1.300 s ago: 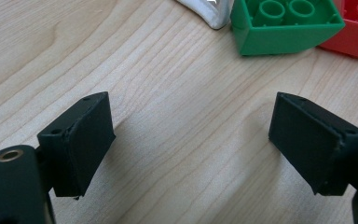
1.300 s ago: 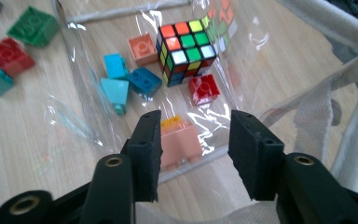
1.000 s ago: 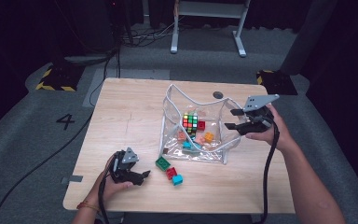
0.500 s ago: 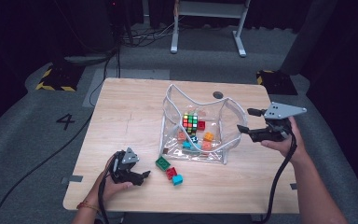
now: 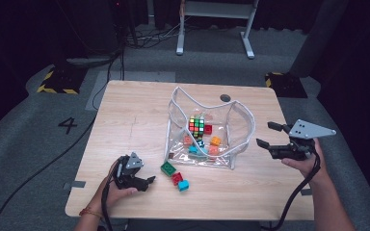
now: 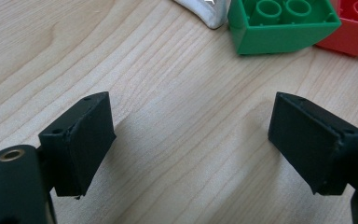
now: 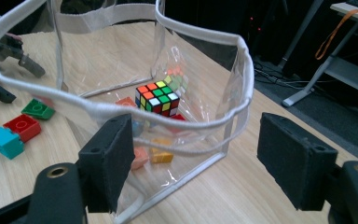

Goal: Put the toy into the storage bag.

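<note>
A clear plastic bag with white trim stands open in the middle of the wooden table. In it lie a colour cube and several small bricks. In front of the bag, on the table, are a green brick, a red brick and a teal brick. My left gripper rests low at the front left, open, its jaws over bare wood just short of the green brick. My right gripper hangs open to the right of the bag, and its jaws face the bag's rim and the cube.
A dark round hole is in the tabletop behind the bag. My right gripper is near the table's right edge. Bare wood stretches across the table's left half. A metal stand and cables lie on the floor beyond.
My right gripper has drawn back to the right and lower, away from the bag's right rim. The left gripper and the loose bricks have stayed put.
</note>
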Demonstrator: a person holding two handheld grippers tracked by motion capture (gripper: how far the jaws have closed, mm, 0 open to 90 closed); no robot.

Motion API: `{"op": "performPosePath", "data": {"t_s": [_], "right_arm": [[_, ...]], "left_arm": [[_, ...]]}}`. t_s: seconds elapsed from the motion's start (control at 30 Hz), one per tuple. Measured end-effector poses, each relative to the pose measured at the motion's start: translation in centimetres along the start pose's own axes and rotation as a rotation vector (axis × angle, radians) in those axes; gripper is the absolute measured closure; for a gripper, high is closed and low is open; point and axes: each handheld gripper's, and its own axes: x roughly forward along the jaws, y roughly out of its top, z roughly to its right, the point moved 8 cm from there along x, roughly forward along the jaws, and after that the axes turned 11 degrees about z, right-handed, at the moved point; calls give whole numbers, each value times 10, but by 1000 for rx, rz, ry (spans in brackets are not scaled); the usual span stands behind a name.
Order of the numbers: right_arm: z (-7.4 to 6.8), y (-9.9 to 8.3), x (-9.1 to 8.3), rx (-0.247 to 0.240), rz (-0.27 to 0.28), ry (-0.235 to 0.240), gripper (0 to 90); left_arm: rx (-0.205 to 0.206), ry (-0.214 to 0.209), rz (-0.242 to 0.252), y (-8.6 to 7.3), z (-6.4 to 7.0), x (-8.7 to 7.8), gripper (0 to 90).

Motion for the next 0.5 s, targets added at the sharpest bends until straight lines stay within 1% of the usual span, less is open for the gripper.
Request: {"op": "performPosePath", "data": {"t_s": [0.03, 0.1, 0.17, 0.23, 0.43, 0.47, 0.5], "right_arm": [[-1, -3, -1, 10, 1, -2, 275], [-3, -9, -2, 7, -1, -3, 276], [-7, -16, -2, 18, -11, 4, 276], [-10, -23, -1, 10, -21, 10, 276], [-25, -45, 6, 17, -64, 40, 279], [-27, -48, 7, 12, -74, 44, 279], [-29, -50, 9, 12, -73, 48, 280]], "left_arm": [[0, 0, 0, 0, 0, 0, 144], [0, 0, 0, 0, 0, 0, 144], [0, 0, 0, 0, 0, 0, 144], [0, 0, 0, 0, 0, 0, 144], [0, 0, 0, 0, 0, 0, 144], [0, 0, 0, 0, 0, 0, 144], [0, 0, 0, 0, 0, 0, 144]]}}
